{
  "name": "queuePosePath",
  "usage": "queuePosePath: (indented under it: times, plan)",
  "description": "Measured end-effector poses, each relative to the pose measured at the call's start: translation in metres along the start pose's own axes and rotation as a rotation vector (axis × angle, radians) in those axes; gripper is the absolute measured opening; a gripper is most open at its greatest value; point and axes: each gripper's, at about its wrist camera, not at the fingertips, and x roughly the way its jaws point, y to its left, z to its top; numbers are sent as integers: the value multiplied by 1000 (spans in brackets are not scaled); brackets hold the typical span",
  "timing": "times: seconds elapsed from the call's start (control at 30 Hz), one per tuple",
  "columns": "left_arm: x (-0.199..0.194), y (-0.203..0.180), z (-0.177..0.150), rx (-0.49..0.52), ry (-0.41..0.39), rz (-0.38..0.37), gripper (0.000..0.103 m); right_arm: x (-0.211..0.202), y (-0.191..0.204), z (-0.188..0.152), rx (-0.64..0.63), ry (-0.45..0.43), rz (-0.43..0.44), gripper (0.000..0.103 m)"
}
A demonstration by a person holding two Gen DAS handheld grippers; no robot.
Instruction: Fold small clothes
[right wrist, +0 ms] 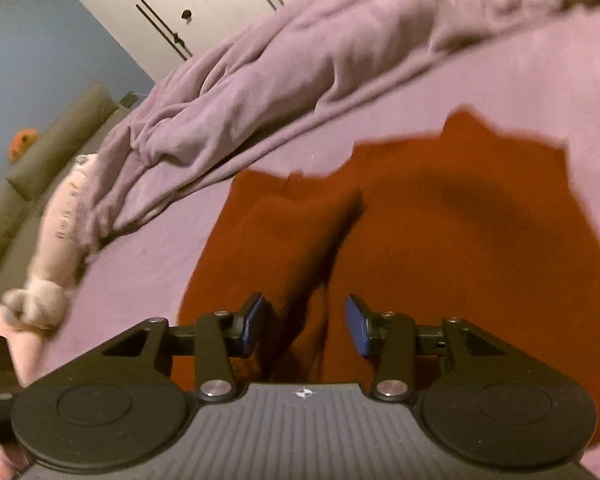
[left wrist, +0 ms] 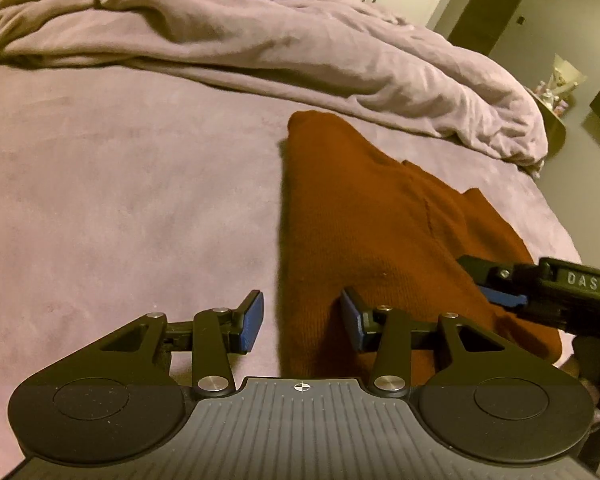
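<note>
- Rust-brown garment [left wrist: 364,216]: I count one, lying on the mauve bed sheet [left wrist: 120,200] beside one rumpled duvet [left wrist: 260,40].
- Its long axis runs away from my two grippers.
- My left gripper [left wrist: 302,322] and right gripper [right wrist: 305,324] are both parted, pads clear of the cloth.

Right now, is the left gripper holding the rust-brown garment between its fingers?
Apart. The left wrist view shows the left gripper open, blue fingers not pressing the rust-brown garment, whose edge lies flat on the bed sheet between them.
</note>
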Motion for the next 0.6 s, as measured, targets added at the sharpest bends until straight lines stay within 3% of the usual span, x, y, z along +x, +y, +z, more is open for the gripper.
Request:
queuePosePath:
  times: [0.2,0.33,0.43,0.6]
  plan:
    - [-1,-1,-1,-12,4,-6,47,23,-4,5,102,39,116,46]
    - [-2,-3,-2,-3,-2,5,47,35,7,7,87,53,104,45]
    - [-9,-4,-4,1,-17,34,49,35,28,7,-33,45,18,19]
    - [-35,-16,-18,56,-37,49,49,9,81,4,-423,-75,-163,16]
